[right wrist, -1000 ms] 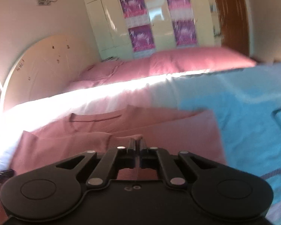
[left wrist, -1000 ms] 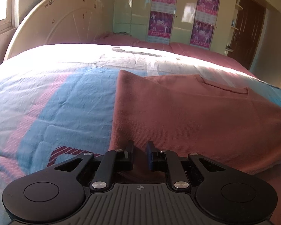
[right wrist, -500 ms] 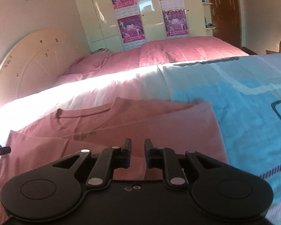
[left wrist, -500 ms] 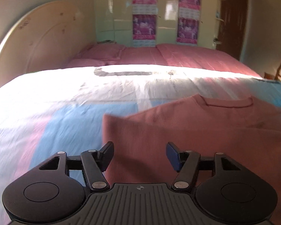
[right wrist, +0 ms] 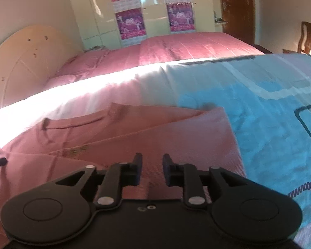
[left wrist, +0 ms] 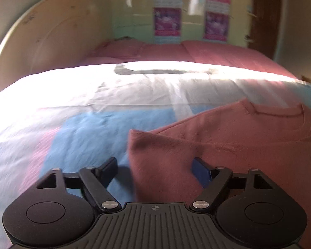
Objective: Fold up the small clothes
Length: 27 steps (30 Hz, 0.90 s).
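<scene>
A salmon-pink T-shirt (left wrist: 228, 143) lies on the patterned bedspread, collar toward the headboard, with its sides folded inward. In the left wrist view my left gripper (left wrist: 155, 168) stands wide and its jaws are still opening; the shirt's folded left edge lies between them, untouched by the pads. In the right wrist view the same T-shirt (right wrist: 134, 137) fills the foreground. My right gripper (right wrist: 152, 166) hovers over its lower right part with jaws opening a little; shirt fabric lies below the gap and the pads press on nothing.
The bedspread (left wrist: 62, 128) is blue, pink and white, sunlit across the middle. Pink pillows (right wrist: 155, 51) and a rounded wooden headboard (left wrist: 47, 37) lie beyond. A wardrobe with purple posters (right wrist: 130, 22), a brown door and a chair (right wrist: 309, 39) stand at the back.
Both grippers were shut on the shirt's fabric and have let go; the left one opened wide and drew toward the shirt's left edge, the right one opened slightly.
</scene>
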{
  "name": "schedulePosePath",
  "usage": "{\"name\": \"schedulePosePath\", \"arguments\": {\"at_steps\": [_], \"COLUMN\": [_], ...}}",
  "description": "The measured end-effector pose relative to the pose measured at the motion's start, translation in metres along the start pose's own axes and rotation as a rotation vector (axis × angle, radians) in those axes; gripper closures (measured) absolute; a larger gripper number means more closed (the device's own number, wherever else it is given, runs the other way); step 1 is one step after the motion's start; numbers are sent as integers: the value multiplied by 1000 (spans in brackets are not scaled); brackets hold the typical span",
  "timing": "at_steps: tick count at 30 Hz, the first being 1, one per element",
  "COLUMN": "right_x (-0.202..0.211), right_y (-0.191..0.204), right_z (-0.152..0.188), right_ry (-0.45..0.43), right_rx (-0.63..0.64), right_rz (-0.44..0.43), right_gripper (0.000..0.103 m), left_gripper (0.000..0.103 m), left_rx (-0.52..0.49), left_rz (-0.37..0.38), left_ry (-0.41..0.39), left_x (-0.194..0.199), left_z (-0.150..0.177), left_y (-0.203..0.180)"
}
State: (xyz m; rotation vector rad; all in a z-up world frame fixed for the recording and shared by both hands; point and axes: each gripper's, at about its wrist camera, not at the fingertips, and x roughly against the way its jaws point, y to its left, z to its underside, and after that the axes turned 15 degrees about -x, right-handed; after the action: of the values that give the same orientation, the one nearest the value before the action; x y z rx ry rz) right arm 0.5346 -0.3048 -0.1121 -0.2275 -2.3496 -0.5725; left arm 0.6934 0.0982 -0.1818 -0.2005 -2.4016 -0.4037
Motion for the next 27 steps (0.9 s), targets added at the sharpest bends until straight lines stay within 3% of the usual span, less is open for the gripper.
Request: {"name": "schedulePosePath", "arguments": {"at_steps": [3, 5, 8, 11, 15, 17, 20, 24, 27], "right_x": [4, -1, -8, -9, 12, 29, 49, 59, 46], "right_y": [18, 35, 54, 49, 15, 4, 2, 13, 14], "right_z": [8, 17, 30, 34, 24, 26, 40, 62, 71], "right_ry": [12, 32, 66, 72, 44, 28, -9, -11, 37], "right_rx": [22, 49, 104, 111, 44, 22, -4, 36, 108], "right_rz": [-56, -88, -102, -55, 19, 12, -13, -57, 34], "right_gripper": [69, 70, 68, 70, 68, 68, 68, 69, 69], "left_gripper": [25, 25, 25, 25, 25, 25, 25, 25, 25], "left_rx": [-66, -97, -159, -137, -68, -59, -1, -65, -40], "left_rz": [2, 71, 113, 92, 15, -49, -2, 54, 58], "left_ry": [-119, -161, -128, -84, -52, -45, -83, -55, -41], "left_x": [34, 47, 45, 45, 61, 80, 102, 100, 96], "left_z": [-5, -8, 0, 22, 57, 64, 71, 81, 87], "left_y": [-31, -59, -88, -77, -39, -38, -47, -76, -70]}}
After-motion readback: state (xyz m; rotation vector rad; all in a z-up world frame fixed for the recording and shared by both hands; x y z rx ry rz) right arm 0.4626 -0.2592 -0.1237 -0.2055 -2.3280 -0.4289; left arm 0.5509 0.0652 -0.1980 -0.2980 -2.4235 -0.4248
